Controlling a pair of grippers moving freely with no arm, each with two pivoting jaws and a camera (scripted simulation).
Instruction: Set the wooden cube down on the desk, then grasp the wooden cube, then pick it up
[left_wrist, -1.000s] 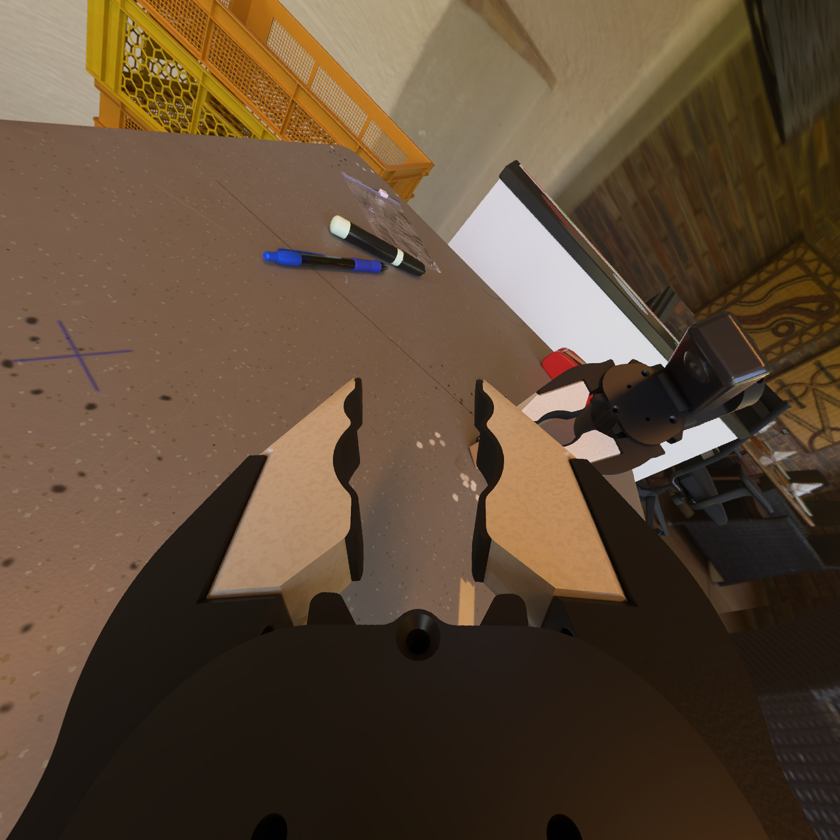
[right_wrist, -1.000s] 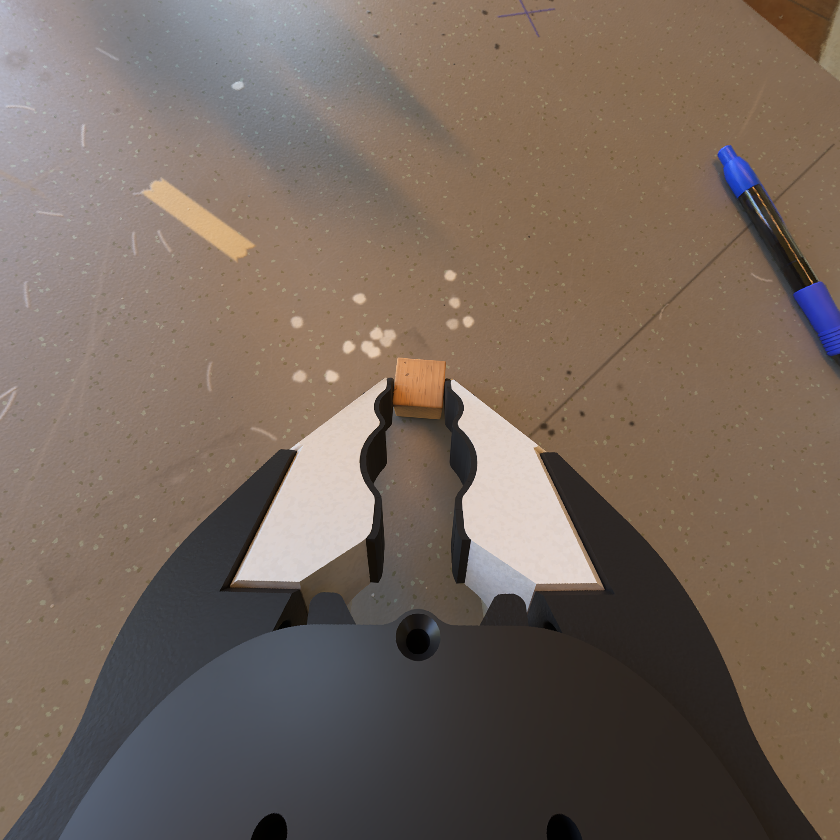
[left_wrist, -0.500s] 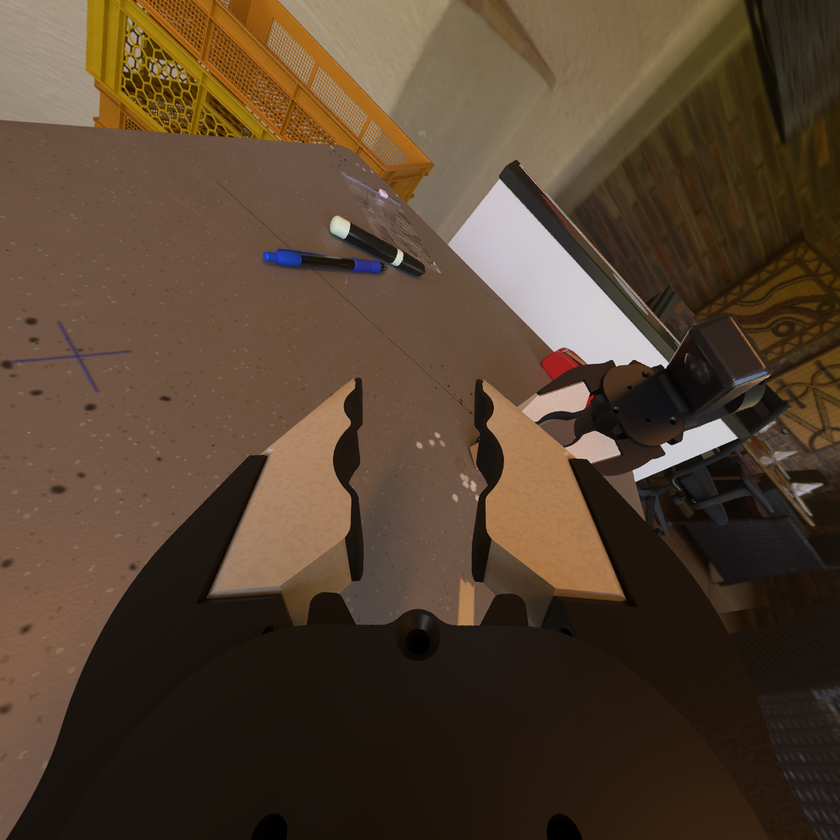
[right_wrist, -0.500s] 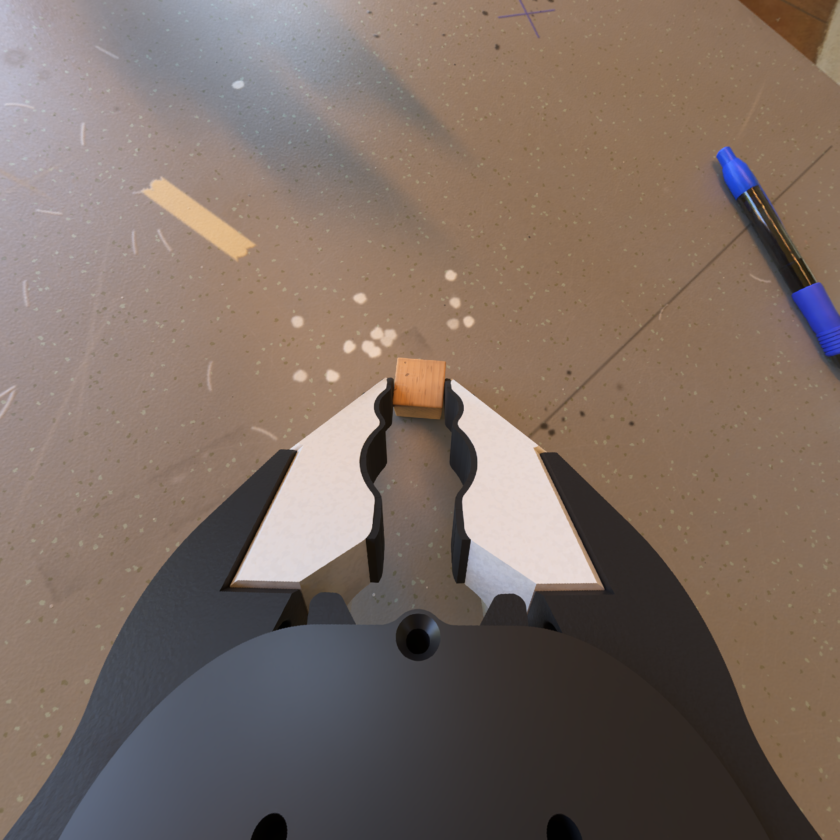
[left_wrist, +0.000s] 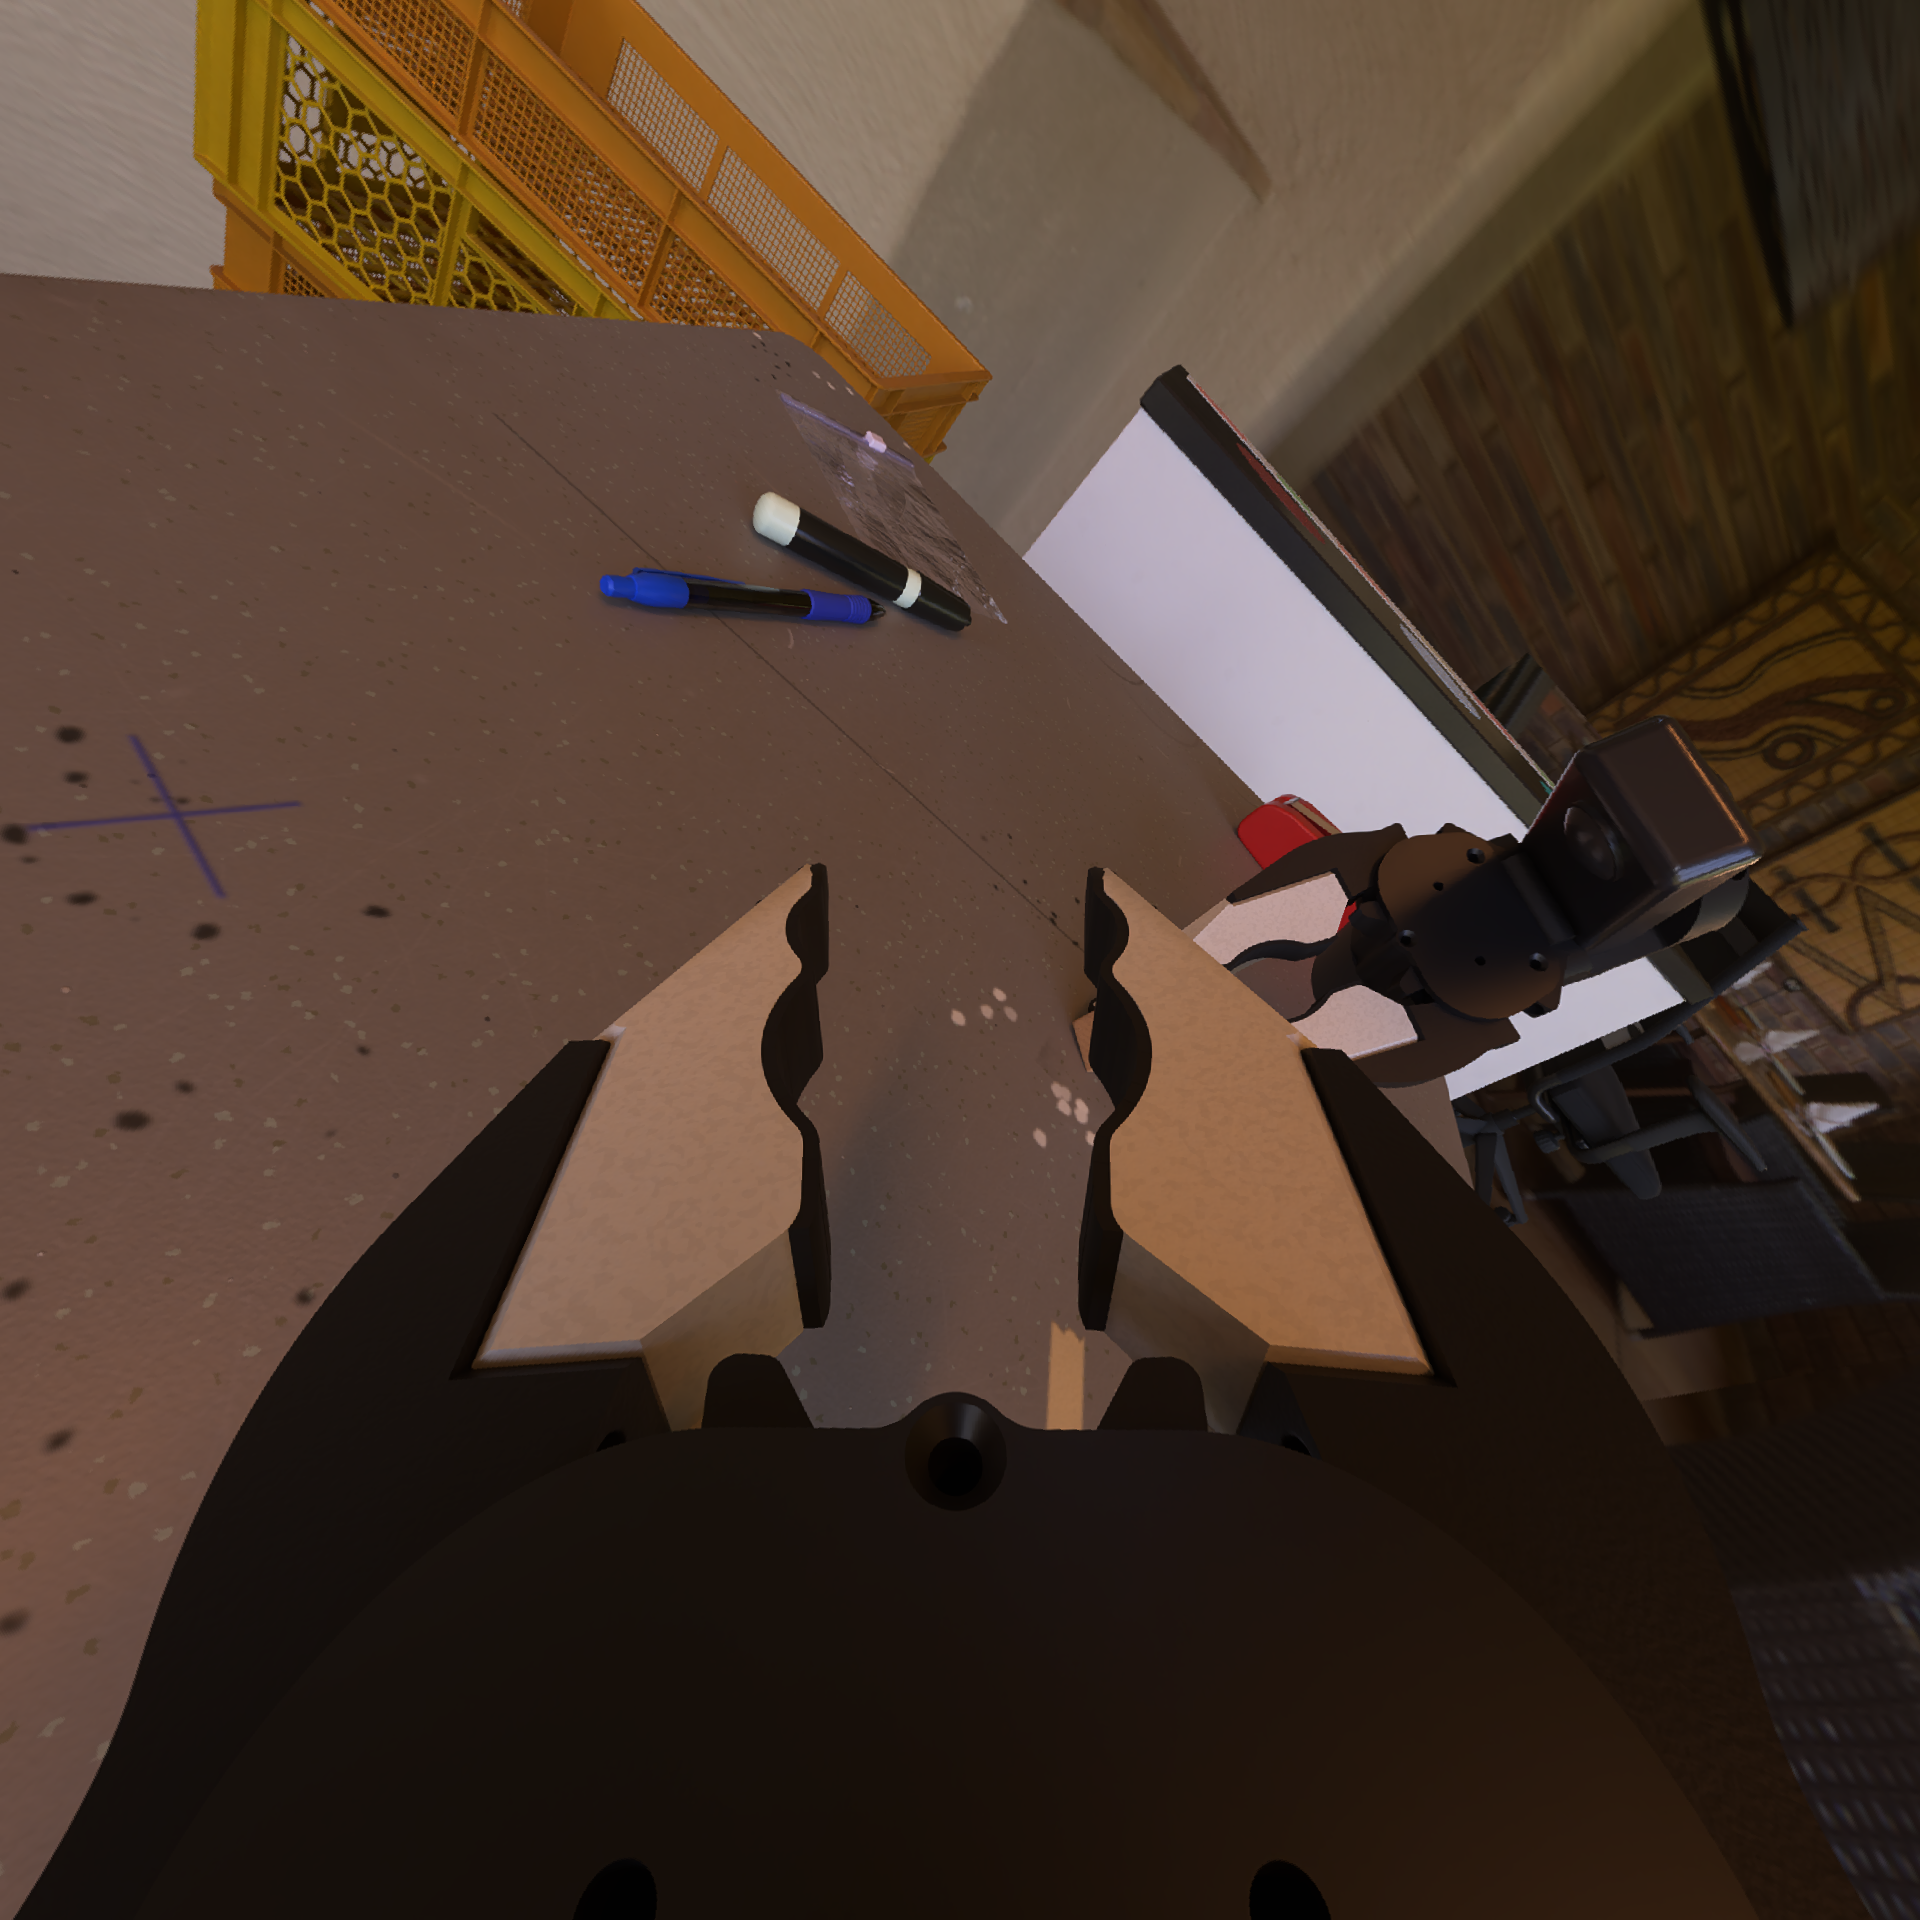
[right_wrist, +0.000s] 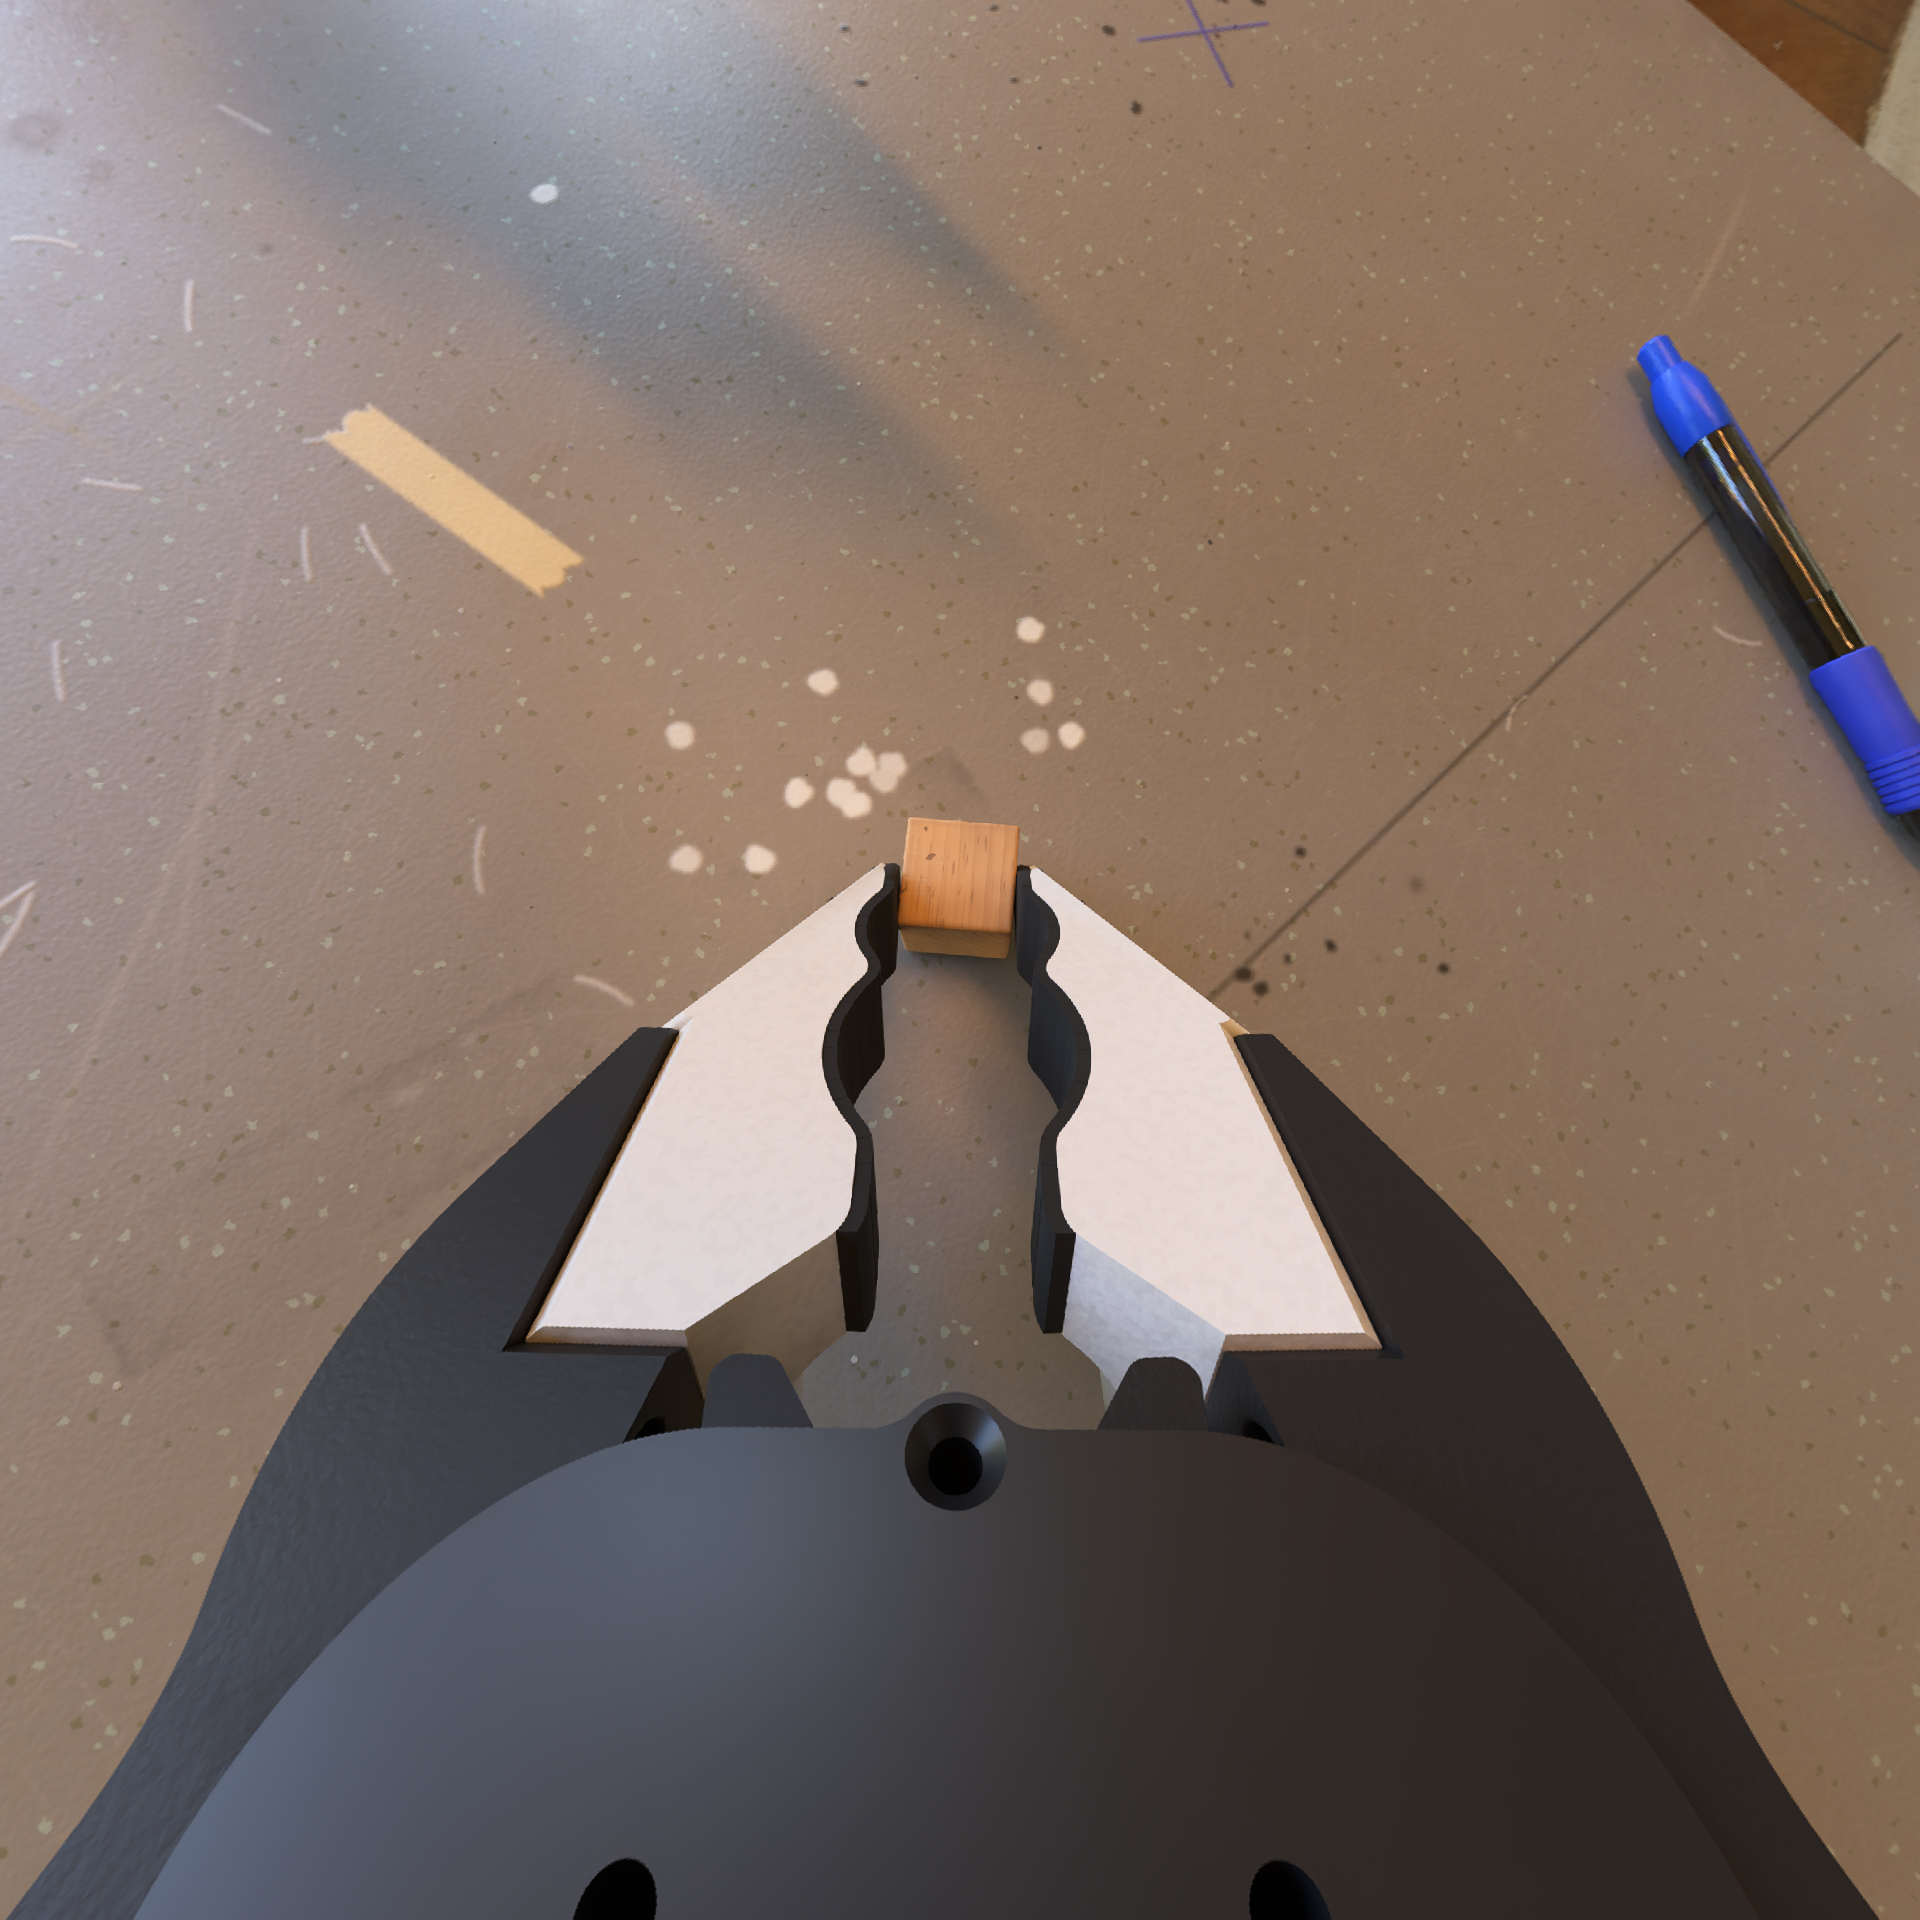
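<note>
The small wooden cube (right_wrist: 956, 878) sits between the fingertips of my right gripper (right_wrist: 956, 883), which is shut on it close over the speckled brown desk (right_wrist: 1351, 1039). I cannot tell whether the cube touches the desk. My left gripper (left_wrist: 956, 878) is open and empty, low over the desk (left_wrist: 416, 623). The right gripper's body (left_wrist: 1455, 935) shows at the right of the left wrist view, near the desk's edge. Its fingertips and the cube are hidden there behind my left gripper's finger.
A blue pen (right_wrist: 1787, 561) lies right of the cube; it also shows in the left wrist view (left_wrist: 738, 597) beside a black marker (left_wrist: 862, 561) and a clear plastic bag (left_wrist: 894, 499). A tape strip (right_wrist: 452, 499) lies to the left. Yellow crates (left_wrist: 468, 177) and a whiteboard (left_wrist: 1247, 644) stand beyond the desk.
</note>
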